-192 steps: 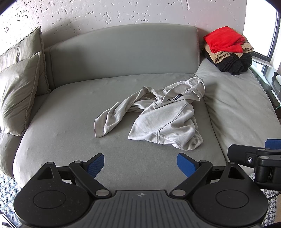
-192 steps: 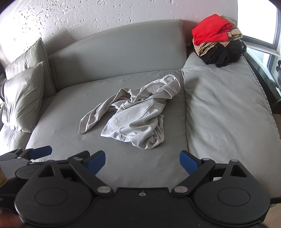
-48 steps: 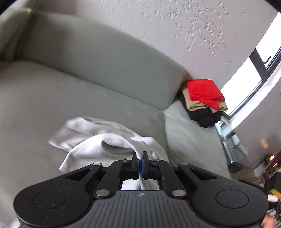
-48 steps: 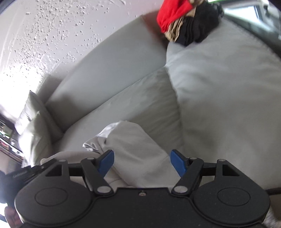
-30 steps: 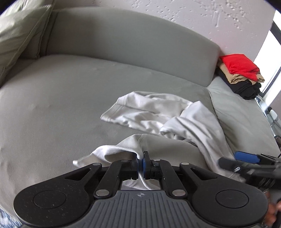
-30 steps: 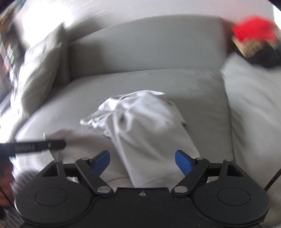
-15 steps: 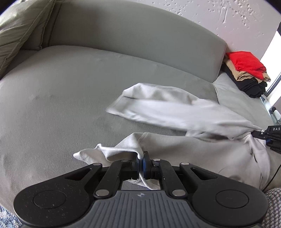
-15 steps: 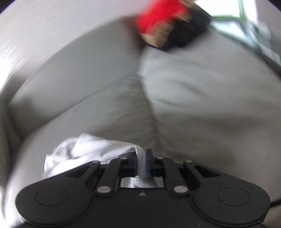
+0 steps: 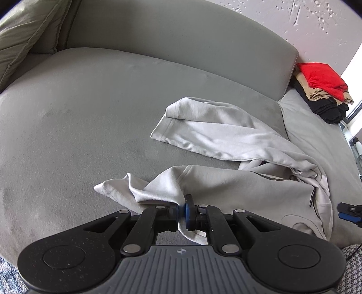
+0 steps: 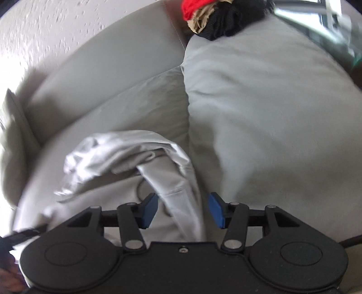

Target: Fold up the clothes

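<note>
A light grey hoodie (image 9: 237,144) lies spread across the grey sofa seat (image 9: 79,113), one sleeve reaching up and left, its body running right. My left gripper (image 9: 181,211) is shut on a bunched edge of the hoodie at its near left corner. In the right wrist view the hoodie (image 10: 126,153) drapes down between the blue pads of my right gripper (image 10: 183,210), whose jaws are opening; the pads stand apart from the cloth. The tip of the right gripper (image 9: 349,213) shows at the left wrist view's right edge.
A stack of folded clothes, red on tan on black (image 9: 323,90), sits at the sofa's far right corner, also seen as the stack (image 10: 215,15) in the right wrist view. Olive cushions (image 9: 27,34) lean at the far left. A patterned rug (image 9: 353,266) lies below the sofa front.
My right gripper has let go of the hoodie and its jaws have parted. The raised sleeve has dropped flat onto the seat. The left gripper stays clamped in place.
</note>
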A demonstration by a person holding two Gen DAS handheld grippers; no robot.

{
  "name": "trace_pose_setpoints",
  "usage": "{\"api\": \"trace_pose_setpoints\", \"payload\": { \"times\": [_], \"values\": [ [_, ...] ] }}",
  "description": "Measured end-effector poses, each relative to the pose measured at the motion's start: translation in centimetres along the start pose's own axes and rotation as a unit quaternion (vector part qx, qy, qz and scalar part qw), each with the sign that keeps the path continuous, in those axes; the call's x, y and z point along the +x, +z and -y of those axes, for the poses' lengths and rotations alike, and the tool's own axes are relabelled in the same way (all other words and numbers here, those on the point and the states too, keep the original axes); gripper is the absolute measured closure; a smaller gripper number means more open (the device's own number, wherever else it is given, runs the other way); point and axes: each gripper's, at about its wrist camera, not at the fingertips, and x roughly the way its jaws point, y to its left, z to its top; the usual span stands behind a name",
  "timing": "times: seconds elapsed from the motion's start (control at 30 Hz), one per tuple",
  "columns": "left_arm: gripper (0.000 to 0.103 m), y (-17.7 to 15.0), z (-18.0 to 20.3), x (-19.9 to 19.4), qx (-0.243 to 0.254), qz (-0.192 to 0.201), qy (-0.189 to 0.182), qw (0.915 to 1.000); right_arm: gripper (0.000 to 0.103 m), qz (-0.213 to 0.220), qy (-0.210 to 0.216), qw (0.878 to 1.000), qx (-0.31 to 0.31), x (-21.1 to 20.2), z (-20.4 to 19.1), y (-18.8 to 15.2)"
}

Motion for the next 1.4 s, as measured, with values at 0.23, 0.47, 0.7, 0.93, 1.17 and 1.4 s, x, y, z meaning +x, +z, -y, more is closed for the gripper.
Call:
{"api": "trace_pose_setpoints", "payload": {
  "times": [0.23, 0.47, 0.7, 0.93, 1.17, 1.4],
  "values": [
    [0.096, -0.1, 0.0, 0.1, 0.000, -0.004, 0.005, 1.0000, 0.084, -0.042, 0.022, 0.998, -0.029, 2.8, -0.1, 0.7],
    [0.096, -0.2, 0.0, 0.1, -0.003, -0.007, 0.005, 1.0000, 0.093, -0.040, 0.040, 0.994, -0.092, 1.6, -1.8, -0.2],
    [0.096, -0.2, -0.2, 0.1, -0.009, -0.010, -0.002, 0.9999, 0.066, -0.090, 0.027, 0.987, -0.133, 4.6, -2.9, 0.7],
    [0.098, -0.1, -0.5, 0.0, -0.018, -0.012, -0.013, 0.9997, 0.101, -0.016, 0.047, 0.998, -0.034, 0.8, -0.2, 1.8],
    [0.099, -0.9, -2.2, -0.6, -0.093, -0.026, -0.081, 0.9921, 0.101, 0.020, 0.061, 0.982, 0.176, -1.4, 8.5, 2.2],
    [0.083, -0.7, -2.9, 0.1, -0.133, -0.049, -0.134, 0.9808, 0.097, -0.021, 0.117, 0.970, 0.211, 1.5, 9.3, 0.6]
  ]
}}
